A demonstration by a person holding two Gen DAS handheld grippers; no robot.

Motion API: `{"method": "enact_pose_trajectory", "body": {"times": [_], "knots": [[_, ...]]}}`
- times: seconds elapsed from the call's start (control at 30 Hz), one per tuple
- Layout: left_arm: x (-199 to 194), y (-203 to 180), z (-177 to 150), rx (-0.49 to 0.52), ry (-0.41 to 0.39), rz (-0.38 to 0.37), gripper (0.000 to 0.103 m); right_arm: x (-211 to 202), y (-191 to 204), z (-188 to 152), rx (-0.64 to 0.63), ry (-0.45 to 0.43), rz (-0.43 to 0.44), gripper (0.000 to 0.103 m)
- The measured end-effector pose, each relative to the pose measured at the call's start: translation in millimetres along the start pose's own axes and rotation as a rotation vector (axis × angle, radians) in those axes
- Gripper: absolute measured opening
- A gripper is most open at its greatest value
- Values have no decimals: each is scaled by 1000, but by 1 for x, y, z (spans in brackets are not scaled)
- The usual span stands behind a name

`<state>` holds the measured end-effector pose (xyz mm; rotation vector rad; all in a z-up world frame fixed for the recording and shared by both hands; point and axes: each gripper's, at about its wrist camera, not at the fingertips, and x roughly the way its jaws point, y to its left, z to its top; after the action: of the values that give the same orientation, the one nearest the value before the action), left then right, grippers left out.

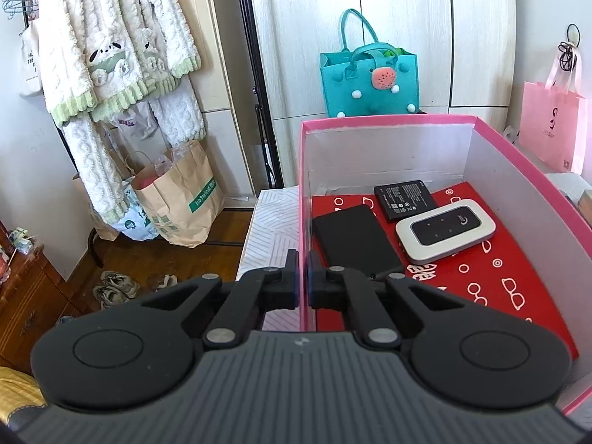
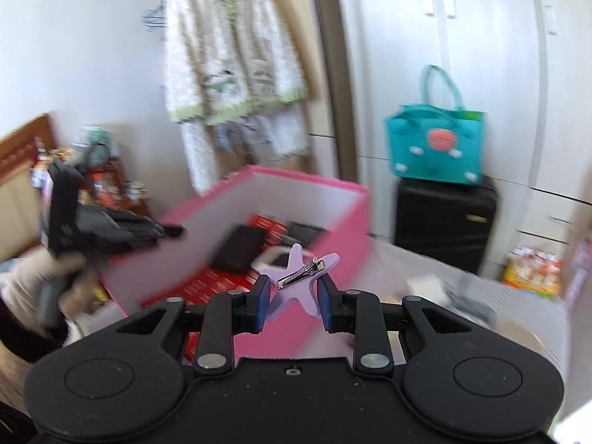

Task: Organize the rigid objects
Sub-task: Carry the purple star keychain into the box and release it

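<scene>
At lower centre of the left view, the left tongs (image 1: 302,277) pinch the pink box (image 1: 492,148) by its near wall, 1 finger on each side. If that pinch slips, the box could shift.

At lower centre of the right view, the right tongs (image 2: 292,298) hold the star hair clip (image 2: 301,281) by its lower points, over the box's near corner. With so little of the clip between the pads, it could twist free and fall outside.

Inside the box, left to right: 1 black case (image 1: 353,238), 1 battery (image 1: 403,199), 1 white router (image 1: 446,229).
</scene>
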<state>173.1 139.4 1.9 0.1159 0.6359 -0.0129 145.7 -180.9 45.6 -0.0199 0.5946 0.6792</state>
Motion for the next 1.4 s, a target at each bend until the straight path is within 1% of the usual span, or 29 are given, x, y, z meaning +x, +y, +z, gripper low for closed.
{"method": "enact_pose_trajectory", "body": {"times": [0.1,0.27,0.37,0.5,0.67,0.8,0.83,0.87,0.9,1.0,1.13,1.3,1.4], "knots": [[2,2,1,3,2,-9,4,25,10,22,-12,39,73,32],[5,4,4,19,9,-21,4,81,25,45,-23,178,149,32],[6,3,6,20,19,-20,4,114,37,49,-49,261,166,32],[7,4,7,-7,19,-21,5,153,53,49,-92,363,183,32],[6,4,6,-8,16,-14,5,189,59,45,-75,487,235,32],[5,4,5,-2,18,-12,5,204,61,43,-64,529,240,33],[5,4,5,0,18,-10,5,205,60,42,-54,525,245,35],[5,4,5,0,18,-10,5,203,59,43,-42,512,240,41],[5,4,5,-1,18,-11,5,199,57,43,-38,494,238,43],[5,2,5,10,19,-6,5,174,55,43,-67,415,263,43],[6,1,7,23,22,0,5,130,44,40,-40,317,258,47],[6,-2,10,56,36,14,6,73,28,32,-30,209,195,49],[8,-7,13,98,53,31,6,45,15,20,-25,162,129,50]]}}
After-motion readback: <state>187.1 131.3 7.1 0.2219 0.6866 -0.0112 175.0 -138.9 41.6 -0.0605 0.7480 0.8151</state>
